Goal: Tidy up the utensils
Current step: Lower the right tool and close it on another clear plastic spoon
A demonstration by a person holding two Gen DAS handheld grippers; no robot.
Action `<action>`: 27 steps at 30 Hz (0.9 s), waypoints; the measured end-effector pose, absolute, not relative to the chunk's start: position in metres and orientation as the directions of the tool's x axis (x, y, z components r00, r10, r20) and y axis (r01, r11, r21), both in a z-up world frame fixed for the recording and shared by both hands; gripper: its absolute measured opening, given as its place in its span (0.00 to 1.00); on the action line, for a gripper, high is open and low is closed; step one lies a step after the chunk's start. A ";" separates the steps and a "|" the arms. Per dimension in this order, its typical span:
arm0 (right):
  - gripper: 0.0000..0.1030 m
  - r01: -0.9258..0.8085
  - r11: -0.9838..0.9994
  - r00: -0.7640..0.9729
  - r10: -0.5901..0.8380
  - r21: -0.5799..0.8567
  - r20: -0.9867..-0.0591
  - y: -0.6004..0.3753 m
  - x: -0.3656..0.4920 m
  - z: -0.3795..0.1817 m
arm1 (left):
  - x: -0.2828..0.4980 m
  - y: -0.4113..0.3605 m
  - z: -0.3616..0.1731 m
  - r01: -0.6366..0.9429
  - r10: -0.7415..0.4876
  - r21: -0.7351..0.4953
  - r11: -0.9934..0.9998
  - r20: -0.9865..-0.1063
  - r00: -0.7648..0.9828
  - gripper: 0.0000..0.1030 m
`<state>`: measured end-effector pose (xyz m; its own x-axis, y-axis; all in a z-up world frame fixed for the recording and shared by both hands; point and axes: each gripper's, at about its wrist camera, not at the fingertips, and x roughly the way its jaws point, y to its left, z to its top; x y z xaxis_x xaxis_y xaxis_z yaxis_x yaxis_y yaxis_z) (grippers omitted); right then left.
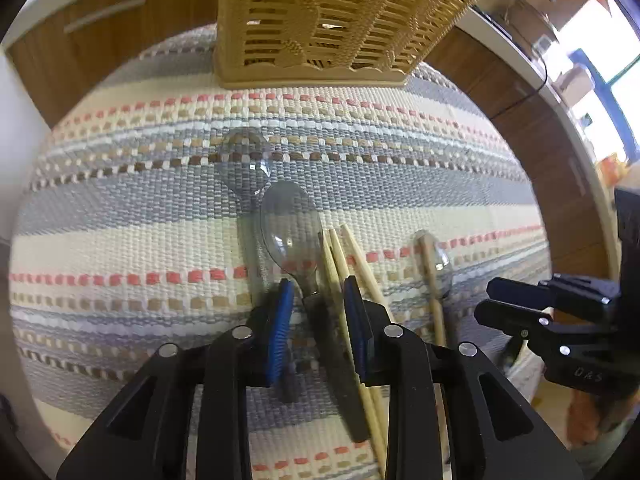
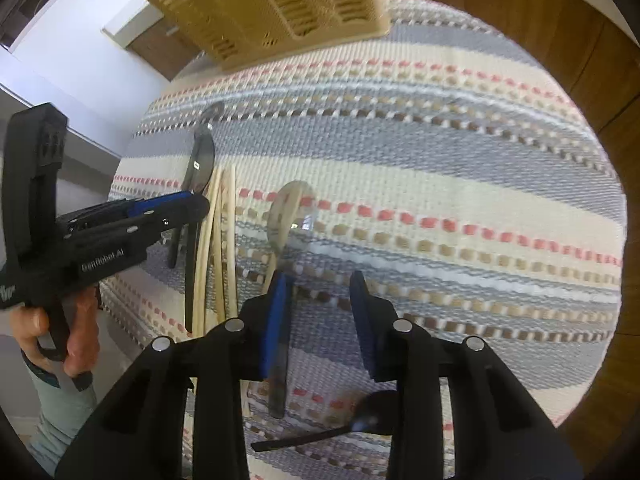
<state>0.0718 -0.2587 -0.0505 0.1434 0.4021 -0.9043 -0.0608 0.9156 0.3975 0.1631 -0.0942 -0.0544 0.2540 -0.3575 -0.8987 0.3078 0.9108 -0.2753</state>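
Left wrist view: left hand-held gripper (image 1: 318, 294) angled steeply down over a striped woven mat (image 1: 400, 200) on the tabletop. Jaws stand narrowly apart, astride the neck of a metal spoon (image 1: 290, 232) with a dark handle; pads do not visibly press it. Bowl of that spoon lies ahead of the fingertips. Second spoon (image 1: 248, 164) lies just left of it. Bamboo chopsticks (image 1: 340, 256) lie just right, passing under the right finger. Beige slotted utensil basket (image 1: 320, 20) stands at the mat's far edge.

Right wrist view: right hand-held gripper (image 2: 320, 296) partly open over the handles of a wooden spoon (image 2: 286, 208) and a spoon lying with it; left pad beside the handles, grip cannot be told. Black spoon (image 2: 360, 420) lies beneath the gripper body.
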 end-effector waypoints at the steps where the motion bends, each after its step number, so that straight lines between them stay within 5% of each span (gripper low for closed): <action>1: 0.28 -0.069 0.918 0.135 0.397 0.391 -0.908 -0.255 0.073 -0.053 | 0.162 -0.095 -0.055 0.309 -0.333 -0.247 0.918 -0.904 0.268 0.11; 27: 0.12 -0.249 0.953 0.032 0.186 0.172 -0.982 -0.160 0.099 -0.064 | 0.163 -0.082 -0.049 0.371 -0.320 -0.230 0.900 -0.926 0.202 0.11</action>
<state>0.0991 -0.1602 -0.0644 0.0321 0.1858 -0.9821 -0.2488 0.9531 0.1722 0.1627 -0.0819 -0.0490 0.2016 -0.3197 -0.9258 0.3706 0.8999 -0.2301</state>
